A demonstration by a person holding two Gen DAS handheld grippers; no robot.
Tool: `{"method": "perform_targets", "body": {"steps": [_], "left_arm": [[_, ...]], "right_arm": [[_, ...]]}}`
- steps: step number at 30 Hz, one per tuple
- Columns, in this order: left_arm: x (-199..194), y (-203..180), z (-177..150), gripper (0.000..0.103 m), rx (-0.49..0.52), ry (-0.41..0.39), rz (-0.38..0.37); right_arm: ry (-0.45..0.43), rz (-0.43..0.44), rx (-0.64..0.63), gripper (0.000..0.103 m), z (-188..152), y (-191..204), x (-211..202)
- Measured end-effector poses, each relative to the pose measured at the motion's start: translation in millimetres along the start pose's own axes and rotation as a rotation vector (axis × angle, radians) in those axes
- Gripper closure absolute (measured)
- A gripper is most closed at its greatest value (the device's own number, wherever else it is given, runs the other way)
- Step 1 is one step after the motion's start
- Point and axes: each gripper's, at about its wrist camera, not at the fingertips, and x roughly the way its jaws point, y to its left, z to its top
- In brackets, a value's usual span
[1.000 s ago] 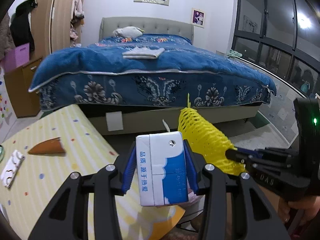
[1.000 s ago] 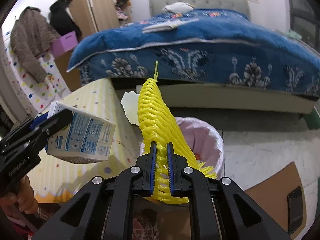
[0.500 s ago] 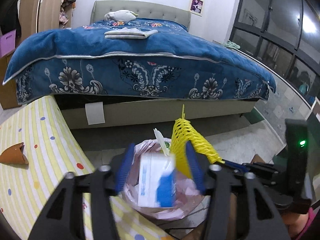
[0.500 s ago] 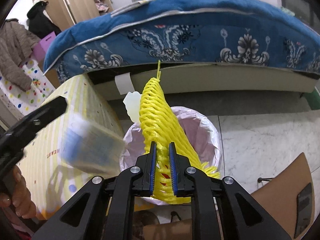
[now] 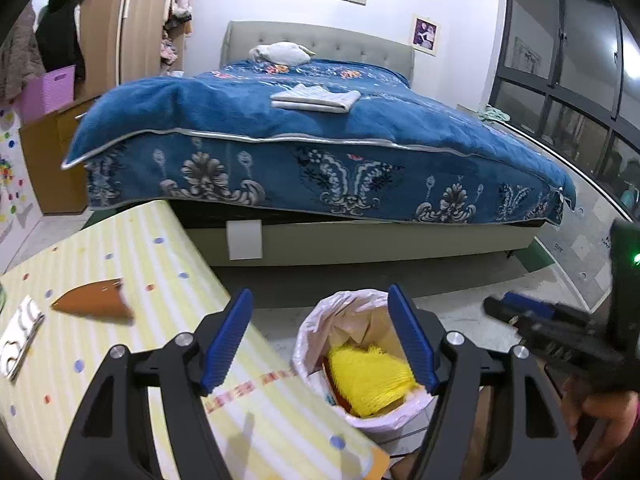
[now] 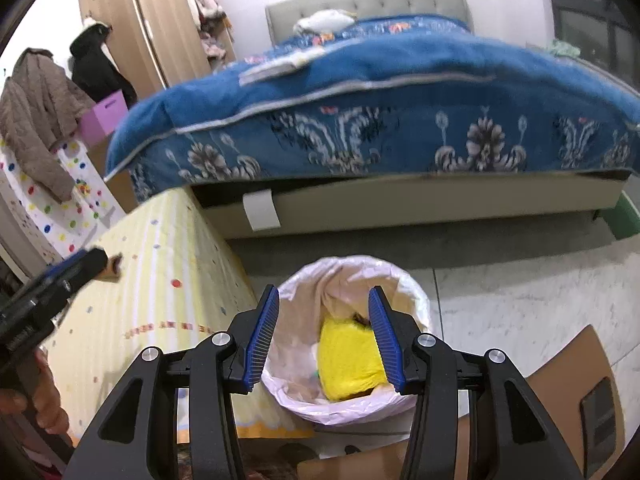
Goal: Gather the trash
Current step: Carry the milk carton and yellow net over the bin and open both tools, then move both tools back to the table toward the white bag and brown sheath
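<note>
Trash-wise: from my left wrist view, the yellow foam net [image 5: 370,376] sits in the lined bin [image 5: 320,312], my left fingers [image 5: 320,344] opening with nothing between them, while an orange scrap [image 5: 94,304] and white wrapper [image 5: 18,336] wait on the bench [image 5: 160,264]. Right wrist view: right fingers [image 6: 322,338] are opening too, empty above the bin.

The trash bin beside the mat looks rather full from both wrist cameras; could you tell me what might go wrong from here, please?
1. The yellow foam net sits high in the trash bin, so it may spring back out over the rim.
2. The left gripper and right gripper, jaws opening and empty, hang close above the bin liner; a fingertip could snag it.
3. The brown scrap and white wrapper on the mat could be missed.
</note>
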Motion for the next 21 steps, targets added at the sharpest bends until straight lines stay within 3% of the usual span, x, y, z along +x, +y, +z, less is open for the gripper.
{"method": "perform_targets", "body": {"steps": [5, 14, 16, 18, 21], "left_arm": [[-32.1, 18.5, -11.5, 0.032, -0.028, -0.014, 0.04], [-77.3, 64.3, -43.5, 0.023, -0.076, -0.007, 0.16], [-87.3, 79.9, -49.6, 0.02, -0.097, -0.009, 0.184], [-96.3, 94.5, -54.4, 0.015, -0.114, -0.017, 0.209], [-108.6, 118.7, -61.1, 0.008, -0.146, -0.032, 0.256]], "right_arm": [[-0.049, 0.023, -0.032, 0.055, 1.2, 18.6, -29.3], [-0.017, 0.108, -0.171, 0.055, -10.9, 83.2, -29.9], [-0.008, 0.131, -0.211, 0.051, -12.8, 101.7, -28.0], [-0.002, 0.155, -0.247, 0.036, -15.4, 119.8, -26.1], [0.004, 0.192, -0.308, 0.027, -20.1, 147.9, -21.5]]}}
